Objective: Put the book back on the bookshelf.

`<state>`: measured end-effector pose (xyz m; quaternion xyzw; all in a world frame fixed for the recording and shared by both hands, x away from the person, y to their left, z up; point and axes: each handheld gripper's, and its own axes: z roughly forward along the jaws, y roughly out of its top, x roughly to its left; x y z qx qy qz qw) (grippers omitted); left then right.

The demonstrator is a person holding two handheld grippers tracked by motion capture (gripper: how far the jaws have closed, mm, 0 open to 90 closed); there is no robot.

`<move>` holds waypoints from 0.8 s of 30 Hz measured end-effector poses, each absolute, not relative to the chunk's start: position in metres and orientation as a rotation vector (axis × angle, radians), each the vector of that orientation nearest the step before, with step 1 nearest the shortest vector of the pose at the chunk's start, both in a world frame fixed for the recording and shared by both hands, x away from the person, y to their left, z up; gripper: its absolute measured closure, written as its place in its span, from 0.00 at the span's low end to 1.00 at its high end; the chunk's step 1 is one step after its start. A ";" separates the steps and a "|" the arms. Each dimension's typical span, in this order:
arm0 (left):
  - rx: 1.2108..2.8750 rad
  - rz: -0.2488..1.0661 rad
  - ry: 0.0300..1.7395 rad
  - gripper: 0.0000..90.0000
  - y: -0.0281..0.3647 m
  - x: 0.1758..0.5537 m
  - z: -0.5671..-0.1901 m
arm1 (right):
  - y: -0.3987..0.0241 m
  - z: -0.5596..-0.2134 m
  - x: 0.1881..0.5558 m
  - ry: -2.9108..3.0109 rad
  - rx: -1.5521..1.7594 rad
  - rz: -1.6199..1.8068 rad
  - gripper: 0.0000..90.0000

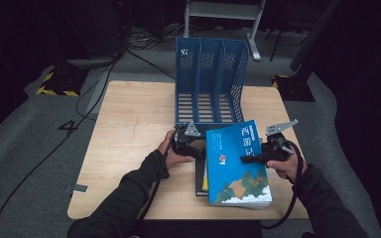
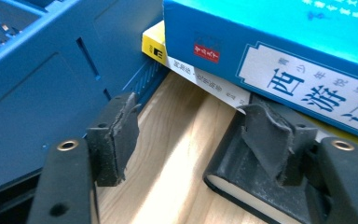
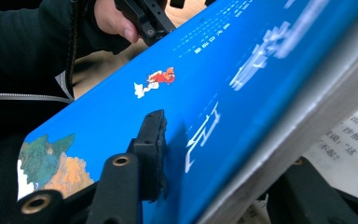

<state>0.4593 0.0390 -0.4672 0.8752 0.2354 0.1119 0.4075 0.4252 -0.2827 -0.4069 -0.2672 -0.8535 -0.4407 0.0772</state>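
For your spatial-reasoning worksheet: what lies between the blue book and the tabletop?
In the left gripper view, a yellow-spined book and a black book lie under the blue book on the table.

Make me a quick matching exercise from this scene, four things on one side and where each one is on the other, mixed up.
1. blue book
2. file rack
3. black book
4. yellow book

a. back of the table
b. bottom of the stack
c. between the right gripper's fingers
d. under the blue book, above the black one

Pairs: 1-c, 2-a, 3-b, 4-d
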 end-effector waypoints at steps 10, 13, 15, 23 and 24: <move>2.151 0.227 0.576 0.64 0.044 0.461 -0.462 | -0.279 -0.398 0.422 -2.584 -0.755 -1.384 0.72; 2.125 0.217 0.584 0.68 0.047 0.463 -0.459 | -0.275 -0.393 0.422 -2.591 -0.747 -1.407 0.73; 2.101 0.212 0.593 0.72 0.050 0.464 -0.455 | -0.272 -0.390 0.422 -2.605 -0.736 -1.427 0.74; 2.020 0.199 0.610 0.83 0.059 0.473 -0.430 | -0.268 -0.378 0.424 -2.622 -0.724 -1.549 0.76; 2.009 0.197 0.607 0.85 0.061 0.475 -0.425 | -0.267 -0.376 0.424 -2.618 -0.725 -1.580 0.77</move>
